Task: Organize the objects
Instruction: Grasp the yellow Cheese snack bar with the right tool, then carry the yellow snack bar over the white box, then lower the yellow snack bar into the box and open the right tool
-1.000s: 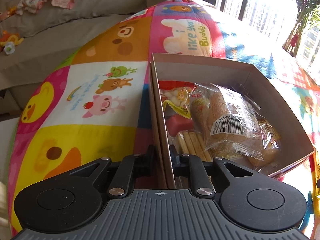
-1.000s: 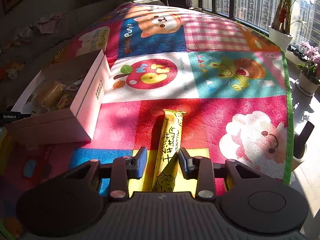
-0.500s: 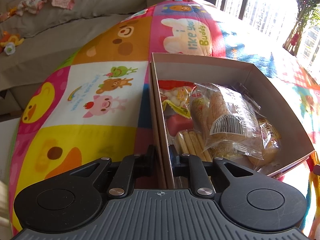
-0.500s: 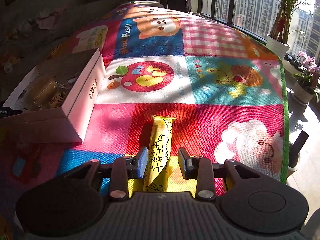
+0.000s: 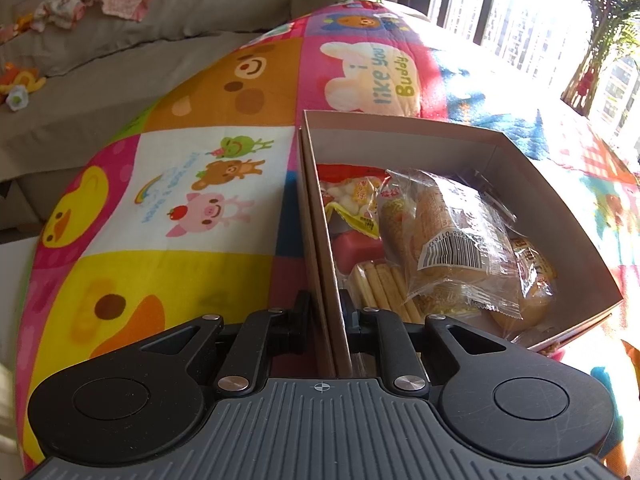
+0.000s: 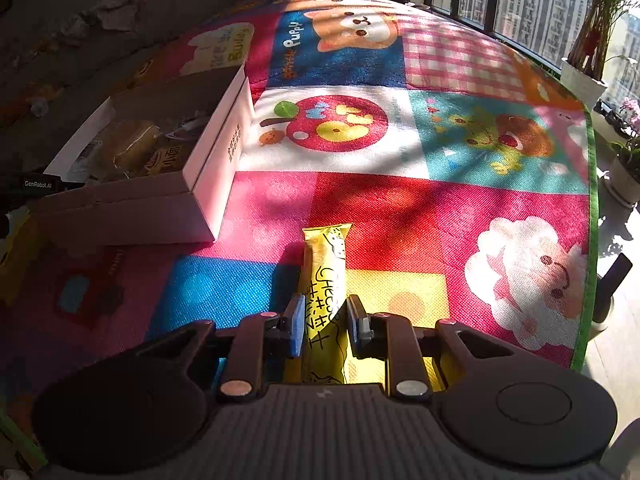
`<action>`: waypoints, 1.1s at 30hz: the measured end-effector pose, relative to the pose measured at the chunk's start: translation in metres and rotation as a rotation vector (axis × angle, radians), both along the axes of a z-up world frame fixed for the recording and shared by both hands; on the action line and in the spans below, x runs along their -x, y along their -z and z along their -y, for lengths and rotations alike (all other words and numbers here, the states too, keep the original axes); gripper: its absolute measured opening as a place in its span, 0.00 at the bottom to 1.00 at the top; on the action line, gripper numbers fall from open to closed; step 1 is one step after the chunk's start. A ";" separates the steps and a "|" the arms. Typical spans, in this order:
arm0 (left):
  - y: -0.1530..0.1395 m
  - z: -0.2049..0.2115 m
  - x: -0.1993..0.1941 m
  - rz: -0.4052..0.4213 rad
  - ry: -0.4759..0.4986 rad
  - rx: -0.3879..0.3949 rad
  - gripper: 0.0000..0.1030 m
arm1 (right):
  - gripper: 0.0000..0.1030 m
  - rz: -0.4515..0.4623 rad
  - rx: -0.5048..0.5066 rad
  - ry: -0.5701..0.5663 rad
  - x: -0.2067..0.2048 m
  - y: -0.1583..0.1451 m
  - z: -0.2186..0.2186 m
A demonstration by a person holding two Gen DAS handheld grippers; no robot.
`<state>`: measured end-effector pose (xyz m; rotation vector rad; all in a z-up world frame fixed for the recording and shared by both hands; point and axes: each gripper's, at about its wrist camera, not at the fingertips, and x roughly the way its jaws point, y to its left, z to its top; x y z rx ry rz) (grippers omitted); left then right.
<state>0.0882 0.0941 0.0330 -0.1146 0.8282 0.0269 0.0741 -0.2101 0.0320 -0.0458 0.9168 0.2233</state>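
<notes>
An open cardboard box (image 5: 560, 200) holds several snack packets, with a clear-wrapped bread packet (image 5: 448, 240) on top. My left gripper (image 5: 326, 312) is shut on the box's near left wall (image 5: 320, 240), one finger outside and one inside. In the right wrist view the box (image 6: 216, 148) sits at the left. A long yellow snack stick (image 6: 326, 276) lies on the play mat. My right gripper (image 6: 325, 322) has its jaws closed in on both sides of the stick's near half and grips it.
The colourful cartoon play mat (image 6: 440, 208) covers the floor. A grey sofa (image 5: 120, 60) with clothes stands behind the box. Potted plants (image 6: 588, 52) stand by the window at the right, beyond the mat's green edge. A dark object (image 6: 612, 280) stands off the mat's right edge.
My right gripper has moved forward along the yellow stick and its jaws have narrowed onto it. The left gripper and box have stayed put.
</notes>
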 end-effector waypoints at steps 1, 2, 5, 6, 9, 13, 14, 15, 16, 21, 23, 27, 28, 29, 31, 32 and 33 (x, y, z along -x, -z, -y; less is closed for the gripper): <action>0.000 -0.001 0.001 0.003 0.000 0.003 0.16 | 0.21 -0.004 -0.011 -0.013 0.006 -0.006 -0.003; 0.000 -0.001 0.001 0.007 0.001 0.004 0.16 | 0.21 -0.009 -0.025 -0.023 0.012 -0.010 -0.005; -0.001 -0.001 0.004 0.026 0.009 0.001 0.16 | 0.21 -0.016 -0.065 -0.076 0.032 -0.024 -0.021; -0.001 -0.001 0.005 0.031 0.012 -0.002 0.16 | 0.21 -0.009 -0.074 -0.093 0.038 -0.027 -0.026; -0.001 0.000 0.006 0.040 0.017 -0.009 0.16 | 0.21 0.021 -0.107 -0.142 0.055 -0.036 -0.042; -0.001 0.000 0.005 0.038 0.015 -0.007 0.16 | 0.21 0.051 -0.147 -0.176 0.070 -0.043 -0.058; -0.001 0.000 0.005 0.039 0.014 -0.006 0.16 | 0.21 0.058 -0.149 -0.177 0.071 -0.045 -0.060; -0.001 0.000 0.005 0.039 0.013 -0.005 0.16 | 0.21 0.066 -0.153 -0.177 0.072 -0.047 -0.061; -0.001 0.000 0.005 0.039 0.012 -0.004 0.16 | 0.21 0.074 -0.160 -0.176 0.072 -0.050 -0.062; 0.000 -0.001 0.006 0.043 0.012 0.001 0.16 | 0.21 0.138 -0.184 -0.176 0.058 -0.072 -0.068; 0.000 -0.002 0.006 0.043 0.015 0.005 0.16 | 0.21 0.163 -0.185 -0.167 0.042 -0.079 -0.073; 0.001 -0.004 0.007 0.045 0.020 0.020 0.17 | 0.21 0.167 -0.217 -0.146 -0.007 -0.084 -0.084; 0.001 -0.005 0.007 0.044 0.020 0.025 0.17 | 0.21 0.169 -0.215 -0.136 -0.021 -0.082 -0.089; 0.001 -0.005 0.007 0.043 0.021 0.028 0.18 | 0.21 0.164 -0.214 -0.127 -0.034 -0.079 -0.093; 0.001 -0.005 0.008 0.043 0.021 0.031 0.18 | 0.21 0.146 -0.219 -0.112 -0.055 -0.071 -0.102; 0.001 -0.005 0.008 0.043 0.021 0.032 0.18 | 0.21 0.132 -0.215 -0.099 -0.070 -0.064 -0.109; 0.001 -0.005 0.008 0.044 0.022 0.034 0.18 | 0.21 0.122 -0.209 -0.091 -0.079 -0.060 -0.113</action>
